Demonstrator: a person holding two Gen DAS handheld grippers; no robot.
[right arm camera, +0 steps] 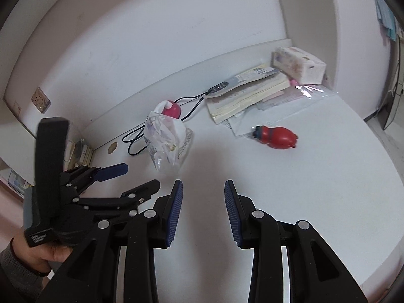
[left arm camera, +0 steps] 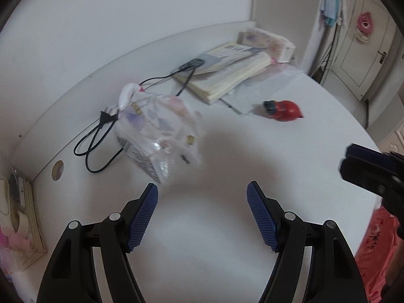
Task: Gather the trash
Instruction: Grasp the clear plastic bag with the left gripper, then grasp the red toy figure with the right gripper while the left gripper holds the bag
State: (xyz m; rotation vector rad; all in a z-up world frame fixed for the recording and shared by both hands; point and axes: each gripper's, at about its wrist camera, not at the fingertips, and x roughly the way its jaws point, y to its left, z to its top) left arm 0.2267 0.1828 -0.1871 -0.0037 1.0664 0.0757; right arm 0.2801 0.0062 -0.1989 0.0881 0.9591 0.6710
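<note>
Trash not yet collected: crumpled plastic wrapper (left arm camera: 156, 133) lies on the white table (left arm camera: 227, 227).
I see both tools empty, left gripper (left arm camera: 202, 214) wide apart, right gripper (right arm camera: 203, 212) narrower.

The surface (left arm camera: 227, 252) looks smooth, white and faintly sheeny. The crumpled bag (left arm camera: 161, 131) is thin, clear, glossy plastic, wrinkled and catching glints. The red bottle (right arm camera: 276, 137) is shiny plastic with a dark cap. The stacked books (right arm camera: 247, 96) are matt paper with yellowed page edges. The flat pouch (right arm camera: 303, 98) is clear glossy film. The cord (left arm camera: 98, 141) is black and rubbery. The left gripper (left arm camera: 202, 197) and right gripper (right arm camera: 203, 192) are matt black plastic with ribbed blue pads (left arm camera: 144, 217) and silvery metal pins.
</note>
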